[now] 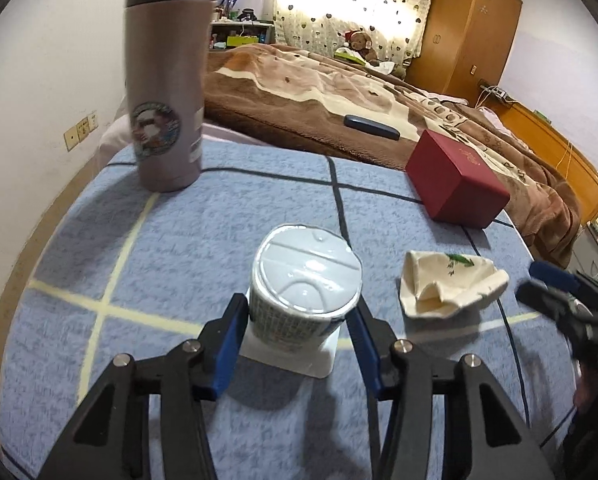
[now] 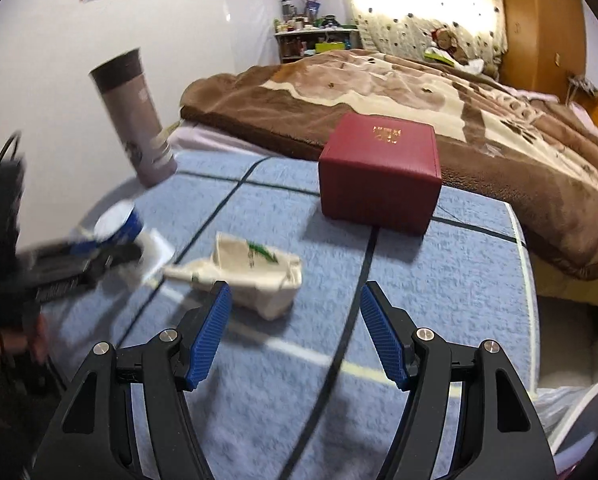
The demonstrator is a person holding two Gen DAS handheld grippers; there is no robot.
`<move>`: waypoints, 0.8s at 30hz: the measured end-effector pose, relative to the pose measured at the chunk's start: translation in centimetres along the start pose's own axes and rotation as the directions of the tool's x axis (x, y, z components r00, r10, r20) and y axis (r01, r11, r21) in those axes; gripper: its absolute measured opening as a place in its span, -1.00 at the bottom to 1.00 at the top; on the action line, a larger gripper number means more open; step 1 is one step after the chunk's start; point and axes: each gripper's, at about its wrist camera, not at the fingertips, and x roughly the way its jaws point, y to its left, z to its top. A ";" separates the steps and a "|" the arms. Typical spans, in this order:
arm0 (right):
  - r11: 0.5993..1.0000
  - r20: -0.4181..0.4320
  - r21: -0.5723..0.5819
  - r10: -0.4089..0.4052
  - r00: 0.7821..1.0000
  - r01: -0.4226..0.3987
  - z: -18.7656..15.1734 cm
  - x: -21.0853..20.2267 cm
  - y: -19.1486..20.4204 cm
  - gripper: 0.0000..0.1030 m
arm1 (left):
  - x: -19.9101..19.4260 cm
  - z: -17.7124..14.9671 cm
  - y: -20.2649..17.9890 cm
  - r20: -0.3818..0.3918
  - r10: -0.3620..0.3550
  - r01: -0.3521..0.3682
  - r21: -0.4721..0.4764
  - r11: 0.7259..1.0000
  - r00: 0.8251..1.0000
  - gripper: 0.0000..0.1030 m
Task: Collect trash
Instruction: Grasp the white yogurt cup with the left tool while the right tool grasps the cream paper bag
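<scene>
Right at the near edge of the blue checked table (image 1: 171, 240), the left gripper (image 1: 299, 312) has its blue pads against either side of a small lidded cup (image 1: 305, 292); the jaws look closed on its wall, just below the rim. The cup stands upright on a white coaster (image 1: 291, 354). It looks like a light, thin-walled tub with a foil lid, so it will likely dent if squeezed hard. The sides under the rim, where the pads sit, seem the sound place to hold it.

Just right of the cup lies a crumpled paper cup (image 1: 447, 284), cream with a green print, flattened and on its side. It should weigh almost nothing and give under any pressure. The folded middle, where the paper is doubled, probably offers the firmest bite. The right gripper (image 2: 295, 332) hangs over the cloth just short of that paper, jaws fairly wide and empty, the paper ahead of the left pad and not between the two.

Farther from the cup, a red box (image 2: 379, 172) sits at the table's back right, and a tall grey flask (image 1: 165, 80) at the back left. Beyond the cup lies a bed (image 1: 339, 92) under a brown blanket.
</scene>
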 end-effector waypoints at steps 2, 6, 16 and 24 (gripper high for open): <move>1.000 0.005 0.021 0.022 1.000 -0.022 0.6 0.7 0.2 0.32 | -0.5 -0.5 0.4 -0.002 -0.007 0.007 -0.010 1.000 1.000 0.02; 0.999 -0.054 0.008 0.046 0.997 -0.046 1.7 3.2 0.9 0.32 | -1.2 -1.1 0.6 -0.012 -0.012 0.012 -0.002 1.000 1.000 0.02; 0.995 -0.154 -0.048 0.076 0.985 -0.084 -0.8 4.2 1.9 0.32 | -1.5 -1.6 1.2 -0.013 -0.039 0.038 -0.025 0.999 0.999 0.04; 0.988 -0.164 -0.103 0.098 0.982 -0.116 -1.6 3.4 2.7 0.32 | -1.2 -1.9 1.4 -0.026 -0.052 0.051 -0.039 0.998 0.998 0.05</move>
